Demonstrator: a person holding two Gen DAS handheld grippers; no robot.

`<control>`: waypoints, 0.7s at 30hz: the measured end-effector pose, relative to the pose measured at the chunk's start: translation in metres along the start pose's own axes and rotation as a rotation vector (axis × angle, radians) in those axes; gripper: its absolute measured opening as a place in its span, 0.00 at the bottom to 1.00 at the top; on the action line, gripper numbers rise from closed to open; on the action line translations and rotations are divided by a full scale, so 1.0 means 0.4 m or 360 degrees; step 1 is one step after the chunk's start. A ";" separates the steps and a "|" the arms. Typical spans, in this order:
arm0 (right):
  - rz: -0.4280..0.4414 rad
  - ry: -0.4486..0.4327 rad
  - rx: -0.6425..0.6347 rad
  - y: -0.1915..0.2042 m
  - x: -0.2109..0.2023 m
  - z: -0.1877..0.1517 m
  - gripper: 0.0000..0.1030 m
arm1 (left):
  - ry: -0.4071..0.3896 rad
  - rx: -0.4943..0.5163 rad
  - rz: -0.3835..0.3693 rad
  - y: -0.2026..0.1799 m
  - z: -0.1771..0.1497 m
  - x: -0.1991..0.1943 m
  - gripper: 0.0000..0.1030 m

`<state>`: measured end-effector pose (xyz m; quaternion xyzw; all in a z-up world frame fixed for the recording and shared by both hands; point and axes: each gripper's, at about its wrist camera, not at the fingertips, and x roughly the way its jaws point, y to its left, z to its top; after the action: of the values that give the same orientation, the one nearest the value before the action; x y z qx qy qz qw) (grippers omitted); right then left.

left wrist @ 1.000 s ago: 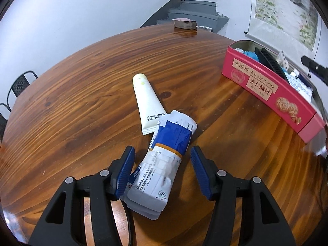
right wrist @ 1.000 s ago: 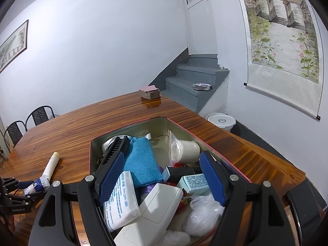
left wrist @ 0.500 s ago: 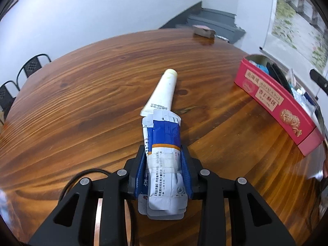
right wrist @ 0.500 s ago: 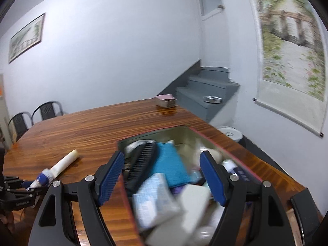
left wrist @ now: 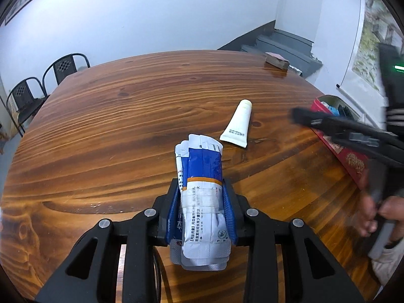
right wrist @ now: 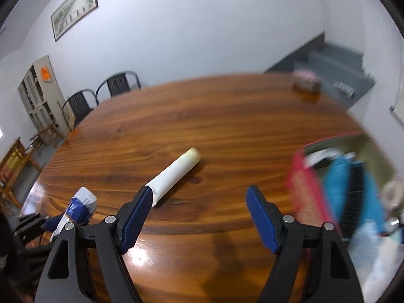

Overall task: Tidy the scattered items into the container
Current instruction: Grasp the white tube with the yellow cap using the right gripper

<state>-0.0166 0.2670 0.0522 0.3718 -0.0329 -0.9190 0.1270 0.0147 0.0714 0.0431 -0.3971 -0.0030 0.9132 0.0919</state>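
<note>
blue pads of the left gripper [left wrist: 202, 217] are clamped on the sachets [left wrist: 202, 194]; the jaws closed on them within the last second, and the bundle, which lay on the table [left wrist: 126, 126] a second ago, now sits off the wood with its far end in the air. pick-up of this item is judged complete; transfer to the tin [left wrist: 348, 156] at the right remains.

right gripper [right wrist: 199, 217] stands wide with nothing between its pads. a second ago it hung over the tin's contents; it now faces open table, the tin [right wrist: 303, 176] off to its right. the tube [right wrist: 174, 174] lies flat just beyond its left pad, untouched, cap pointing far. judgement: the tube is the next pick, and appears to be the last loose item nearby.

a small box [left wrist: 276, 60] sits at the table's far edge.
</note>
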 end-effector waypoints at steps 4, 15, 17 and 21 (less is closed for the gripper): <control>0.0023 0.0124 0.0060 0.021 0.097 0.019 0.73 | 0.0010 -0.0037 -0.0015 0.010 0.004 0.000 0.34; -0.0005 0.0235 0.0084 0.066 0.225 0.053 0.67 | -0.0004 -0.0092 -0.0029 0.022 0.014 -0.016 0.34; -0.0024 0.0247 0.0068 0.078 0.246 0.054 0.64 | -0.0001 -0.0096 -0.0033 0.023 0.014 -0.017 0.34; -0.0101 0.0240 -0.0004 0.095 0.263 0.064 0.62 | 0.0013 -0.0096 -0.0047 0.019 0.010 -0.017 0.34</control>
<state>-0.0989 0.2023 0.0056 0.4406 -0.0102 -0.8920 0.1003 0.0149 0.0632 0.0502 -0.4031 -0.0359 0.9096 0.0934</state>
